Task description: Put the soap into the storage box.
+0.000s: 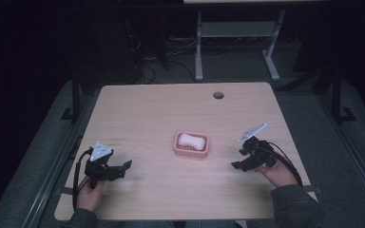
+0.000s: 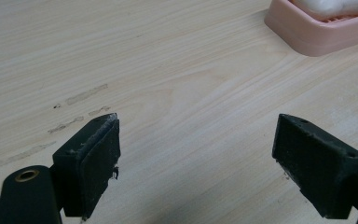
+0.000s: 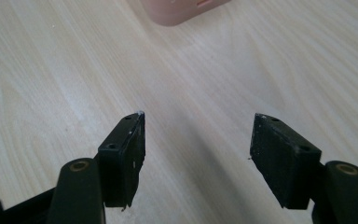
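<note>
From up high, a pink soap dish (image 1: 191, 144) sits near the middle of the wooden tabletop (image 1: 171, 109), with a white bar of soap (image 1: 192, 140) lying in it. The left gripper (image 1: 121, 167) is down by the near left corner, held in a hand (image 1: 91, 194). The right gripper (image 1: 237, 165) is on the other side of the dish, also held in a hand (image 1: 279, 174). Both are well apart from the dish. A round hole (image 1: 218, 95) is near the far edge.

In the left gripper view, the jaws are spread wide with nothing between them. The soap dish (image 2: 321, 28) is up in the far right corner, and some faint marks (image 2: 70, 112) streak the wood.

In the right gripper view, the jaws are spread wide too, over bare wood. The edge of the soap dish (image 3: 177, 11) peeks in at the top.
</note>
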